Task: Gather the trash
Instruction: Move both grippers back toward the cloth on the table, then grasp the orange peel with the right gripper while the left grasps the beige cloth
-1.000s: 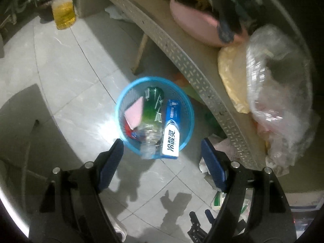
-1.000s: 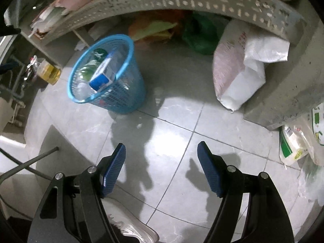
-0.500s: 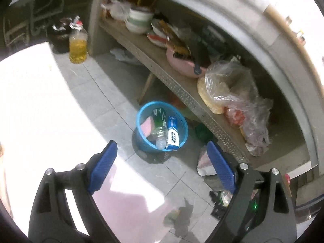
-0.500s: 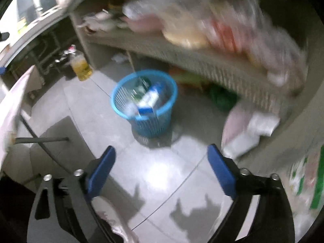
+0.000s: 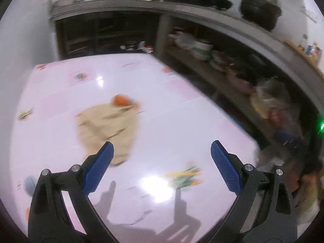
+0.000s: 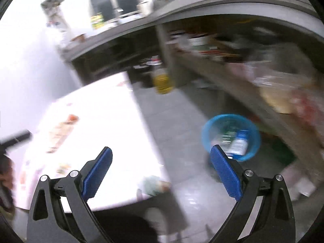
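My left gripper [image 5: 162, 147] hovers over a glossy pink table [image 5: 182, 111]; its jaws are opening and nothing is between them. On the table lie a crumpled beige bag [image 5: 107, 125], an orange lump [image 5: 120, 99] at its far end, and a yellow-green wrapper [image 5: 184, 177] near the blue pads. My right gripper [image 6: 161, 149] stands open and empty above the table's edge [image 6: 141, 133]. A blue mesh basket [image 6: 226, 115] with a bottle and a blue-white box inside sits on the floor behind the right fingertip. A crumpled pale scrap [image 6: 154, 184] rests at the table's near corner.
A stone shelf [image 5: 222, 81] crowded with bowls and plastic bags runs along the right, under a counter with a dark pot [image 5: 259, 6]. A bottle of yellow oil [image 6: 163, 79] stands on the grey tiled floor by the shelf post. Both views are blurred.
Both grippers rose and swung left, from above the floor and basket to over the pink table. Both pairs of jaws stand wider. The basket now shows only in the right wrist view.
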A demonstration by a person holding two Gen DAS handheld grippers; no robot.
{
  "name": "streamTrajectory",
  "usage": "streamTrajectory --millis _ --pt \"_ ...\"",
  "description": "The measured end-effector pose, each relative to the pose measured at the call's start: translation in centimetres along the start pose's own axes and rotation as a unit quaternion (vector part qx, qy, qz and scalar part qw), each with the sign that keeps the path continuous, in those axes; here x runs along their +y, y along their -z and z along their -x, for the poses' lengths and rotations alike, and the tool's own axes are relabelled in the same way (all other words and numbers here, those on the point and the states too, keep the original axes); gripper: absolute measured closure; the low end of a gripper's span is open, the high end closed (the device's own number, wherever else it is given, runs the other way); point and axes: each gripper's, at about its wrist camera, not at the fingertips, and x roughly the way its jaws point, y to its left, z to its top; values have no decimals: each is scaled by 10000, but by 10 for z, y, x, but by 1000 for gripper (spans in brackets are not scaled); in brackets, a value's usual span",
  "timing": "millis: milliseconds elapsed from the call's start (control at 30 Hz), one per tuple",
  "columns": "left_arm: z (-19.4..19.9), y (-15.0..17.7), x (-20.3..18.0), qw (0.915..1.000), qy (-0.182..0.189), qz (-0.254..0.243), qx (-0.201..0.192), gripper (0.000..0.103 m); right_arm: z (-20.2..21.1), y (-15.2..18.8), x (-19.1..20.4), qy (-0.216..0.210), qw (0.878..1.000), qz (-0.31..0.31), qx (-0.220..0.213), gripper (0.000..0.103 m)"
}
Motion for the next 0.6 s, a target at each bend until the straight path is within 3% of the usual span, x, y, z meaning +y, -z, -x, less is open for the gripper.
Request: streamTrajectory --millis 133,300,467,600 --pt "-1 2 30 9994 -233 227 -88 10 -21 -19 54 -730 9966 329 189 8" --pt "-21 3 50 9988 -466 119 17 10 -50 -44 126 -1334 9857 933 438 14" --pt "-43 0 52 9965 -760 -333 -18 10 -114 -82 182 -1749 9686 1307 1188 28" --pt "-56 -7 46 9952 -697 -692 -1 10 -177 -100 222 -1894 9515 1435 1955 39"
